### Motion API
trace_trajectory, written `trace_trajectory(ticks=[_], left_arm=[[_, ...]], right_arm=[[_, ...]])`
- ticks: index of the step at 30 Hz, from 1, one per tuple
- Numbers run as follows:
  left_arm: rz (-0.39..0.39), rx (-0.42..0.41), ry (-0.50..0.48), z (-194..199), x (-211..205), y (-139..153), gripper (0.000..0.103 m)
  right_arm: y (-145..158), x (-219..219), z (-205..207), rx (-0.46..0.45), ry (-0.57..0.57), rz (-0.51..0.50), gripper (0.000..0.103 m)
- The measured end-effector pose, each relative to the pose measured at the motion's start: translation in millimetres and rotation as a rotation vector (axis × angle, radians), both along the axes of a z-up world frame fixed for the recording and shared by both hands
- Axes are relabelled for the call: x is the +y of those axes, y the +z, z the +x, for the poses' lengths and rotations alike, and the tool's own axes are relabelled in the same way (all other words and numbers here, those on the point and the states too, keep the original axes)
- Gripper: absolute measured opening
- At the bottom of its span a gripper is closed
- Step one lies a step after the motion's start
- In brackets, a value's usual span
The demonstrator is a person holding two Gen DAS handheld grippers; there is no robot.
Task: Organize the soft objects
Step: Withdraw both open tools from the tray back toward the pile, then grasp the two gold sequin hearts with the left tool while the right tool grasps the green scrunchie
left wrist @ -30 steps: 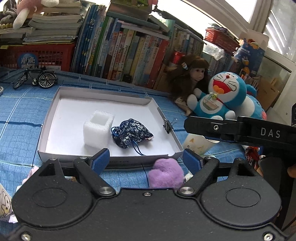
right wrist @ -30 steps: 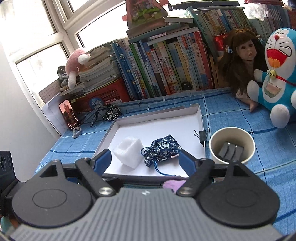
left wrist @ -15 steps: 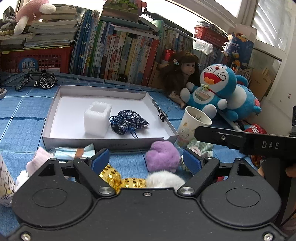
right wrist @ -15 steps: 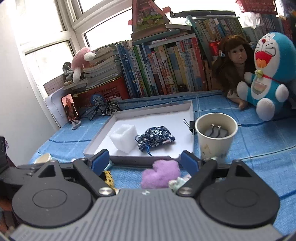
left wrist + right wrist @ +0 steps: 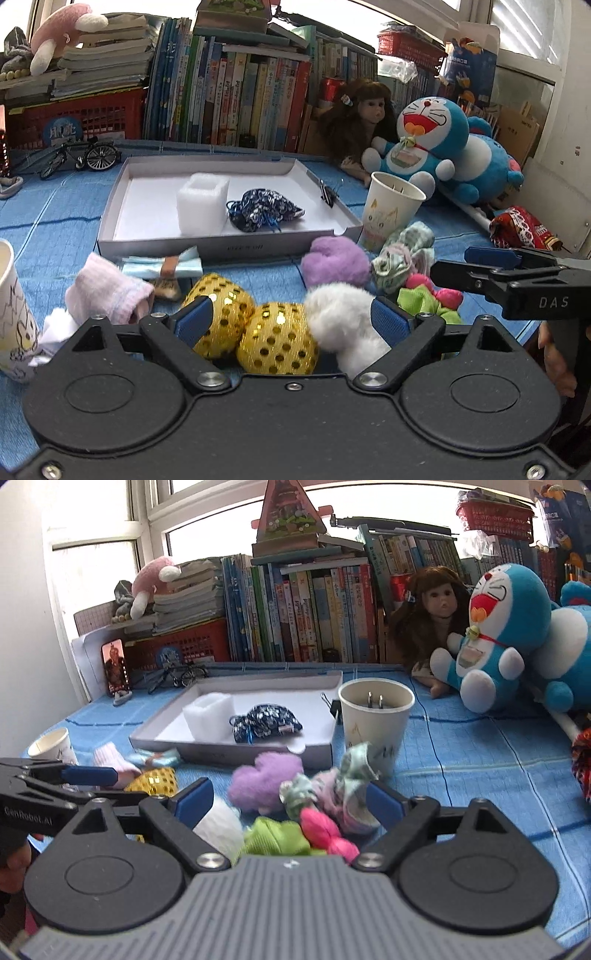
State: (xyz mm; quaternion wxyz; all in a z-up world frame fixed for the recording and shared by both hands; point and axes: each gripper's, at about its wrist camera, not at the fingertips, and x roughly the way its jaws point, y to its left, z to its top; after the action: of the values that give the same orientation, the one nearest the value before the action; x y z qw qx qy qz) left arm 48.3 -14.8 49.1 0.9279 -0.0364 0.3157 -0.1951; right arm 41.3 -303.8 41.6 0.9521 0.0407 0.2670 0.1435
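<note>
soft objects lie mostly loose on the blue bench, in front of the white tray (image 5: 229,246), so by my reading the sorting has barely begun. nearest, the left hand-held gripper (image 5: 291,319) has its jaws opening wide over two gold sequinned balls (image 5: 275,341) and a white fluffy ball (image 5: 341,319), pressing on none of them. the right hand-held gripper (image 5: 286,801) is likewise opening, over a green cloth piece (image 5: 275,836), a pink one (image 5: 325,830) and a crumpled checked rag (image 5: 343,788), nothing gripped. just beyond lie a purple plush (image 5: 334,260), a pale pink sock (image 5: 105,291) and a folded face mask (image 5: 162,266). only a white foam block (image 5: 201,201) and a dark floral pouch (image 5: 262,210) are in the tray. paper cup (image 5: 375,716) beside the tray holds metal clips, only partly seen. both gripper bodies hide the nearest bench, and another cup (image 5: 13,314) is cut off at the left.
</note>
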Motion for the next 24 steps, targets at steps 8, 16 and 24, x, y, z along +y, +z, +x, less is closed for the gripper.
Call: trace_trajectory(ticks=[8, 16, 24], left_arm=[[-0.026, 0.034, 0.035, -4, 6, -20, 0.088], [0.004, 0.059, 0.018, -14, 4, -34, 0.071], [0.022, 0.020, 0.075, -18, 3, -39, 0.058]], right_arm=[[-18, 1, -14, -0.009, -0.005, -0.042, 0.097], [-33, 4, -25, -0.002, 0.011, -0.102, 0.098], [-48, 11, -30, -0.006, -0.015, -0.181, 0.098]])
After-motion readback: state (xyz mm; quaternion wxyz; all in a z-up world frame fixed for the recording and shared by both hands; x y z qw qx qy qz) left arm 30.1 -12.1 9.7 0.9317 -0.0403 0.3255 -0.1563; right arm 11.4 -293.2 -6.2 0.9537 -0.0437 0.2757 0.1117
